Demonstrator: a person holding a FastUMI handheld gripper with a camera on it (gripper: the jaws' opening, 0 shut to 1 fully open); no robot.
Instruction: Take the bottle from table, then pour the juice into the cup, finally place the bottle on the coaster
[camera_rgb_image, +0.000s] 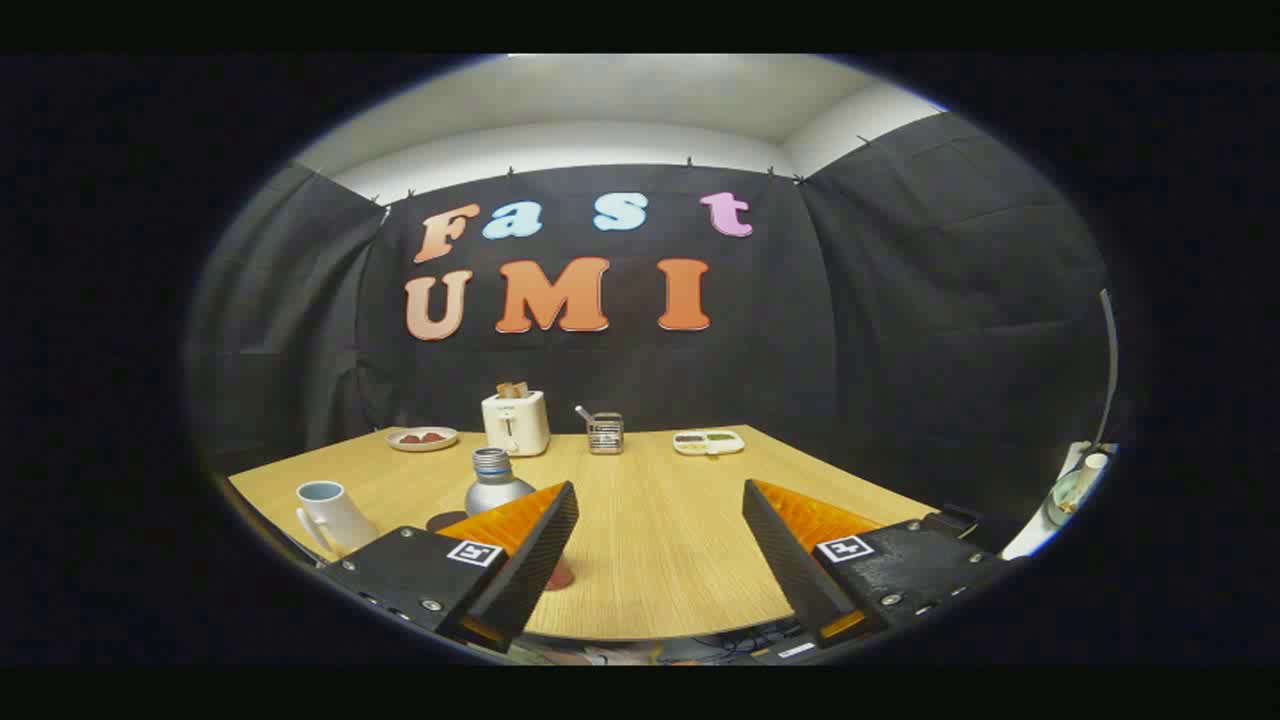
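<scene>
The gripper (660, 545) is spread wide and holds nothing, with bare table (660, 530) showing between its two fingers. This looks like the very first step: going to get the bottle (494, 485). The bottle is silver with a ribbed neck, and it stands upright at about ten o'clock from the gripper, just past the tip of the left finger. It is not between the fingers yet. The white cup (330, 513) stands further out at about nine o'clock, near the table's edge, well apart from the bottle. For the next move, I think the gripper must swing toward ten o'clock and go forward, so the bottle's body sits between the two fingers, and only then squeeze. It should go slowly, so a finger does not knock the bottle over. The left finger hides the bottom half of the bottle. A dark round thing (447, 521) peeks out beside the bottle, and a reddish round bit (560, 575) shows by the left finger; one of them may be the coaster, but I cannot tell which. I cannot see if the bottle has a cap or how much juice is inside. Far off at twelve o'clock stand a toaster (516, 422), a small plate (422, 438) and a little tray (708, 442).
</scene>
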